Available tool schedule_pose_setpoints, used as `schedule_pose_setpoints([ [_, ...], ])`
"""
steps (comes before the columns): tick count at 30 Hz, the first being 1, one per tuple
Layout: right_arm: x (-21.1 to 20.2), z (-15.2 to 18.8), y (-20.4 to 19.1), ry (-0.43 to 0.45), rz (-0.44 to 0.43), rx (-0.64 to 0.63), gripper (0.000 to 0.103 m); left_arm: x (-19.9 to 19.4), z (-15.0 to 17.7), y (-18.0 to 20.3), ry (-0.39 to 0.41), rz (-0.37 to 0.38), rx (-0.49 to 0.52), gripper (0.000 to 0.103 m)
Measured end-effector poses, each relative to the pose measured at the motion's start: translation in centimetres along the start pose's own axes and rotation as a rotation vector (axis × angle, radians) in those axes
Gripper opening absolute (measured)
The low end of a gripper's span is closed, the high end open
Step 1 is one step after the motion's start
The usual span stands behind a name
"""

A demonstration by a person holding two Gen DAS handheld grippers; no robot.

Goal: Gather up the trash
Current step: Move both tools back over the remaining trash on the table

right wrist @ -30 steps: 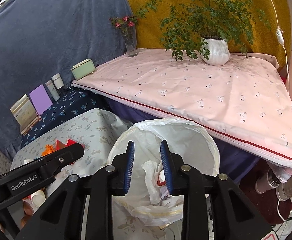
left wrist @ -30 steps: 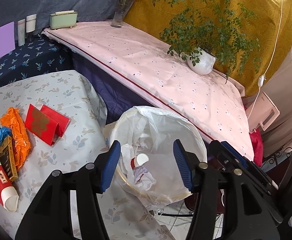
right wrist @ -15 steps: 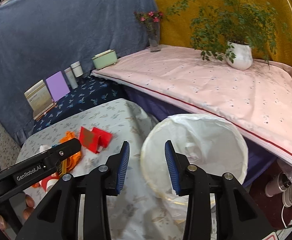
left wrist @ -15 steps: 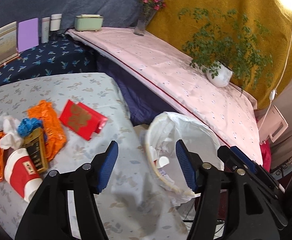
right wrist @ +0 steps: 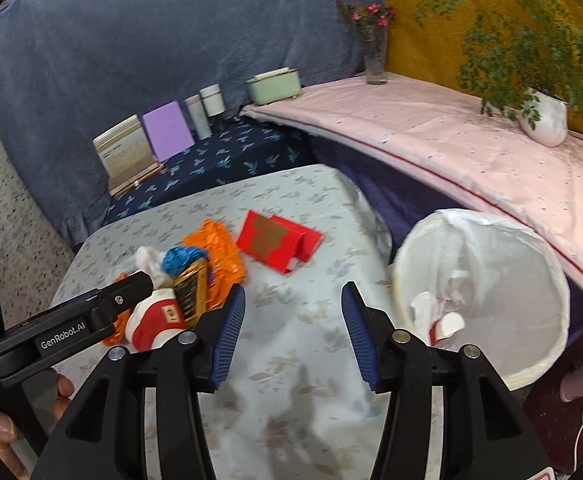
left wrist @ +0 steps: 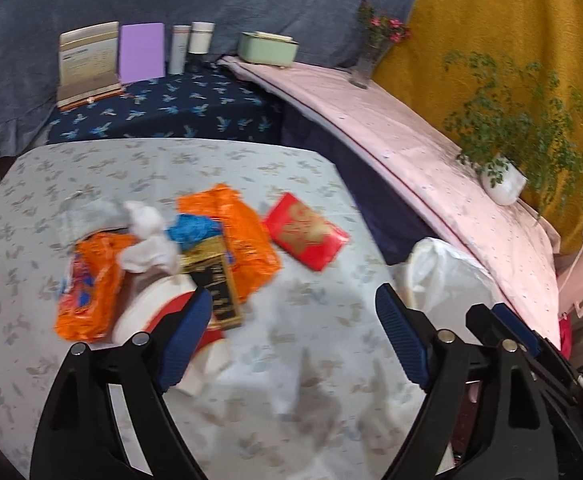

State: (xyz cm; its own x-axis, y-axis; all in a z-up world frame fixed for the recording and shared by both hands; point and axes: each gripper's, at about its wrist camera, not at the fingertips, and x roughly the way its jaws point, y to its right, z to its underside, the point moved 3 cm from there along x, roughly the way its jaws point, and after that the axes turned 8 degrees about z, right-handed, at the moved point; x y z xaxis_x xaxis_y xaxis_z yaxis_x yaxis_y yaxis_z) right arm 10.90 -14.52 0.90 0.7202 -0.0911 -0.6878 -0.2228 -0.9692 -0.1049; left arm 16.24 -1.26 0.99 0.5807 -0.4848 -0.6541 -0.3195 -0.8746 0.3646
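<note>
**Both tongs empty over the bench, trash heaped at ten o'clock**

My left tongs (left wrist: 293,320) stand wide and my right tongs (right wrist: 293,330) stand about half apart; both have just been opening, with nothing between them. Under them the bench (left wrist: 291,360) is bare pale leaf-print cloth, open room up to its rounded far edge. The trash pile (left wrist: 163,256), orange wrappers, white tissue, a blue wad and a dark gold-printed packet, lies at ten o'clock from my left tongs; a red-and-white cup (right wrist: 151,320) seems to lie at its near side, though blur makes that unsure. A red envelope (right wrist: 275,240) lies apart at twelve o'clock. The white-lined bin (right wrist: 483,292) stands off the bench's edge at three o'clock, below the pink-covered shelf (right wrist: 471,148).
</note>
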Motion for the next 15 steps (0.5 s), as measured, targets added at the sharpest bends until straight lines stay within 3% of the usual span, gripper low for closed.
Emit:
schedule_pose_setpoints([
  [15,4.0,3.0,-8.7,-0.104,-0.097,-0.118,0.059,-2.2,2.7,-12.0,-0.032,-0.174,-0.111,0.086],
])
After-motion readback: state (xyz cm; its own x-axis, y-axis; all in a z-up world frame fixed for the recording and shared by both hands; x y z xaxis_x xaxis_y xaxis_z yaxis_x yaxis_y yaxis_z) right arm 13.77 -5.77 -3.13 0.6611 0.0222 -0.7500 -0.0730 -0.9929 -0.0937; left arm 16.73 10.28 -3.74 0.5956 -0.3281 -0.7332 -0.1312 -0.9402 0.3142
